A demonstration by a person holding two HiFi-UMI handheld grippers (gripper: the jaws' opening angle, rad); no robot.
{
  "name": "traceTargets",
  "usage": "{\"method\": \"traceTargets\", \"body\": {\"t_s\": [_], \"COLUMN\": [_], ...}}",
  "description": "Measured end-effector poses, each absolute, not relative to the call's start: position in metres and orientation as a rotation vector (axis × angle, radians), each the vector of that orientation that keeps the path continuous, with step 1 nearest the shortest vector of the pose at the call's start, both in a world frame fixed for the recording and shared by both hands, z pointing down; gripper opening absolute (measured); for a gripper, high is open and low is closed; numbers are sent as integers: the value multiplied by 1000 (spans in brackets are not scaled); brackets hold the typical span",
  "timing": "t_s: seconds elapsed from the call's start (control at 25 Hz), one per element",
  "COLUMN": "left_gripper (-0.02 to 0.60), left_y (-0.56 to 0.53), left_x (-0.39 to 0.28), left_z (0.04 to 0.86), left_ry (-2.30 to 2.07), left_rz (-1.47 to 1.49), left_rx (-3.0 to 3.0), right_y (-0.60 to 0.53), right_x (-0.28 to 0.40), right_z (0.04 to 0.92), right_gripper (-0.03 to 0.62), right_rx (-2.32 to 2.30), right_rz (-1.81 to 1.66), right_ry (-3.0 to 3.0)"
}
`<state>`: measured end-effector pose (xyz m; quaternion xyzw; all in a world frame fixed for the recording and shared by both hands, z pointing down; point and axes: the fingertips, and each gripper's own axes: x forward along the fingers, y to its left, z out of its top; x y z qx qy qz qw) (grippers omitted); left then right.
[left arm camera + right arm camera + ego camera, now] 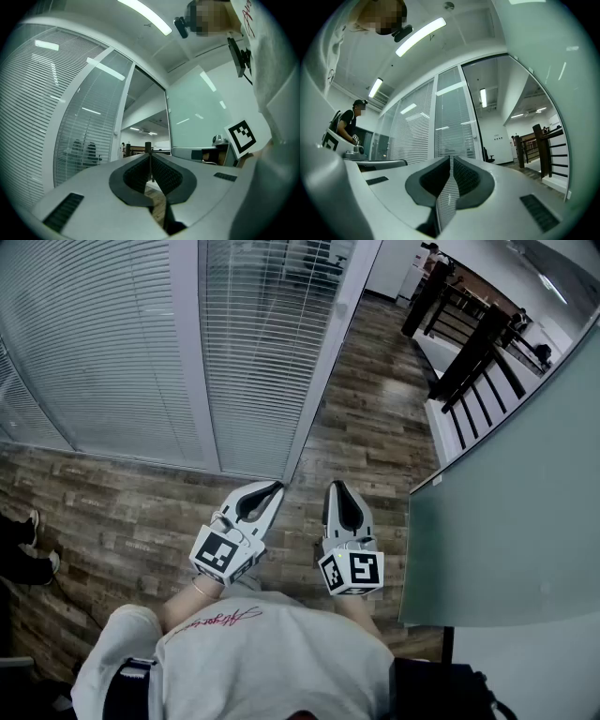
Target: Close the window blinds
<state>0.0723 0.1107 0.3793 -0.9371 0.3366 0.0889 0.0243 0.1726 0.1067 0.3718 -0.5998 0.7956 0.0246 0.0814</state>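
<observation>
My left gripper [150, 158] low centre, jaws pressed together on nothing, window blinds [33, 117] filling the left, pale green glass wall [201, 110] right

Floor [103, 512]: brown wood-grain planks.
Glass partition [506, 521]: frosted, greenish, right side.
Railing [473, 348]: dark posts, upper right.
Shoes [52, 564]: 2, left edge.
Ceiling light [419, 36]: long strip, lit.
</observation>
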Motion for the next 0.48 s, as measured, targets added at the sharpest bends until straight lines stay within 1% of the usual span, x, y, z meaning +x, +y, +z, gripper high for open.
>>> {"method": "traceTargets", "body": {"t_s": [0.48], "left_gripper": [20], "left_y": [109], "left_x": [69], "left_z": [378], "left_ry": [1061], "left_rz": [269], "left_rx": [-2920], "right_y": [100], "right_x": [159], "right_z": [375], "right_gripper": [35], "right_rx": [-1766], "right_rz": [64], "right_ry": [2421]}}
